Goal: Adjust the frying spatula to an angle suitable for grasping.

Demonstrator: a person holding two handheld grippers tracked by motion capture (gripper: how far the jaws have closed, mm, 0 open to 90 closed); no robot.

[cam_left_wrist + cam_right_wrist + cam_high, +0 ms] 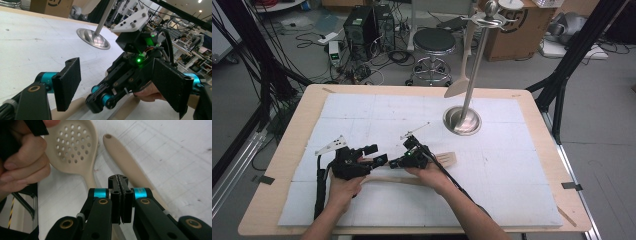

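1. Pale wood, smooth and unpainted: two utensils lie on the white sheet that covers the table [287, 165].
2. In the right gripper view, the slotted spoon [75, 145] has a round, shallow bowl pierced with many small holes, and a narrow neck that runs down toward the jaws.
3. Just beside it in that view lies a plain wooden handle [125, 160], rounded at its end, with one small dark hole there. It slants down and passes behind the jaws; whether the two utensils touch cannot be told.
4. In the high view, a long wooden handle [387, 180] lies flat under both hands near the table's front edge, and a forked wooden head [447, 159] shows just beyond the right hand.
5. The right gripper [121, 182] has its jaws pressed together, pad against pad, with nothing seen between them. They sit low over the sheet, just short of the two utensils.
6. The left gripper [117, 82] has its jaws spread wide. The body of the right gripper sits between them in the left gripper view, and they pinch nothing.
7. Farther back on the table stands a metal stand [462, 120] with a round base and a tall pole, from which a wooden spatula [459, 85] hangs.
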